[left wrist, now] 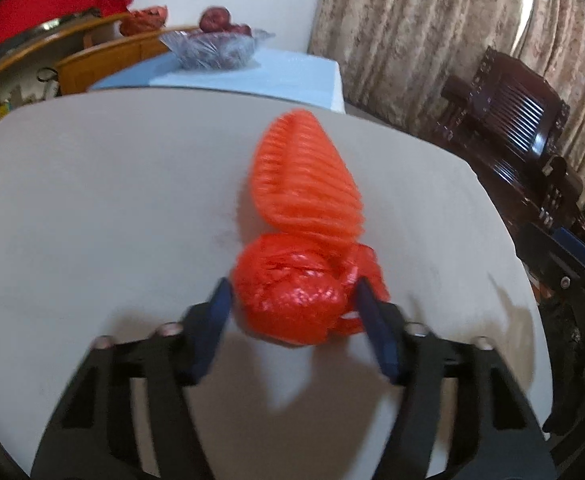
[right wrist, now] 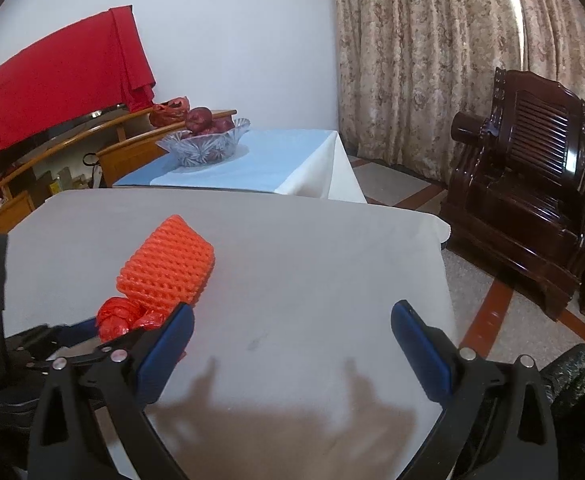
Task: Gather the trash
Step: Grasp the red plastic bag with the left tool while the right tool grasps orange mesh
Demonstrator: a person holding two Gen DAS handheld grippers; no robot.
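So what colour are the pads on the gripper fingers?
Dark blue pads on black frames, clearest in the right wrist view.

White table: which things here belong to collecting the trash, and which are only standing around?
For the job:
crumpled red plastic bag, between the left tongs
orange foam net
right tongs, open and empty

Just there:
glass fruit bowl
dark wooden armchair
red cloth
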